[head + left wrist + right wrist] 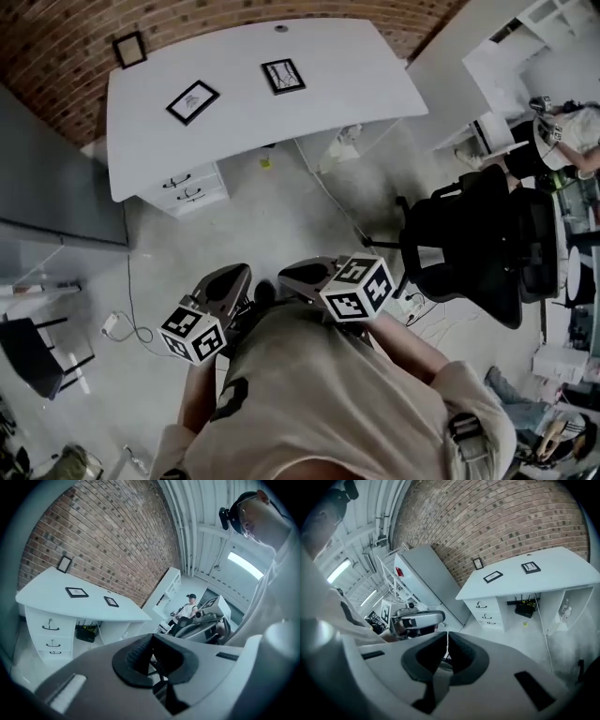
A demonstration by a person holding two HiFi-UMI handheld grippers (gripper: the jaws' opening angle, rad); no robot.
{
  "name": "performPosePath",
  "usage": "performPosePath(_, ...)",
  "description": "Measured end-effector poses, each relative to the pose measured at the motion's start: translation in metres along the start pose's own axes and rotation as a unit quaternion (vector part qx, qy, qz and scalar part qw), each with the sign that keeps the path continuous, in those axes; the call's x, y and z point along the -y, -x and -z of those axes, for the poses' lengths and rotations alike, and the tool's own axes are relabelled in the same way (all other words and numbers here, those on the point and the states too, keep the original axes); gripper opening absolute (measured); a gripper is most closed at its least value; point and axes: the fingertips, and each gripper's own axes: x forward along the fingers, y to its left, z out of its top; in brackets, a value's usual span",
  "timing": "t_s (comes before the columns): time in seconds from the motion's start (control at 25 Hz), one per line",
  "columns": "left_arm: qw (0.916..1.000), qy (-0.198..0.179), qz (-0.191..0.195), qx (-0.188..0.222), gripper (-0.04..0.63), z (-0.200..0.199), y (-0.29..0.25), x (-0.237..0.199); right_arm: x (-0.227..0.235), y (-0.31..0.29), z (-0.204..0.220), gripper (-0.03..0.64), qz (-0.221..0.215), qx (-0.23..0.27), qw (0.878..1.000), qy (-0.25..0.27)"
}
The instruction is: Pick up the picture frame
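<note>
Three black picture frames are on the white desk (pixel 328 89). One frame (pixel 193 101) lies left of centre, a second frame (pixel 282 76) lies at the middle, and a small frame (pixel 129 49) stands against the brick wall. The same frames show in the left gripper view (pixel 76 592) (pixel 111 601) and in the right gripper view (pixel 492 576) (pixel 530 567). Both grippers are held close to the person's body, well short of the desk. My left gripper (pixel 232 279) (pixel 150 654) is shut and holds nothing. My right gripper (pixel 298 275) (pixel 446 649) is shut and empty too.
A black office chair (pixel 478 239) stands on the floor to the right. A grey cabinet (pixel 47 192) is on the left, and the desk's drawer unit (pixel 187 187) is under its left end. Cables trail on the floor (pixel 131 328). A seated person (pixel 562 131) is at far right.
</note>
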Motion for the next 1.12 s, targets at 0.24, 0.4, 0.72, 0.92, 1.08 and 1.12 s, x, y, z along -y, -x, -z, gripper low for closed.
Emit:
performPosePath(0.24,0.9964,-0.049,0.054,-0.043,0.005,-0.007,-0.050,0.030,0.023,0.012,-0.018,0.006,-0.003,0.020,1.000,-0.005)
performPosePath(0.4,0.9934,-0.091,0.040,-0.057,0.005,-0.018,-0.080,0.037,0.046,0.033,-0.029,0.006,0.000,0.040,0.999,-0.007)
performPosePath(0.72,0.9918,-0.092,0.052,-0.072,0.005,-0.041,-0.148,0.045,0.100,0.075,-0.052,0.006,0.021,0.078,0.997,-0.011)
performPosePath(0.92,0.9905,-0.099,0.045,-0.084,0.005,-0.047,-0.191,0.061,0.131,0.109,-0.056,0.006,0.013,0.086,0.996,-0.015)
performPosePath(1.08,0.9888,-0.111,0.051,-0.086,0.005,-0.055,-0.231,0.069,0.170,0.142,-0.065,0.006,0.023,0.124,0.991,-0.038)
performPosePath(1.12,0.9893,-0.110,0.045,-0.085,0.005,-0.057,-0.237,0.067,0.177,0.145,-0.067,0.006,0.019,0.130,0.990,-0.044)
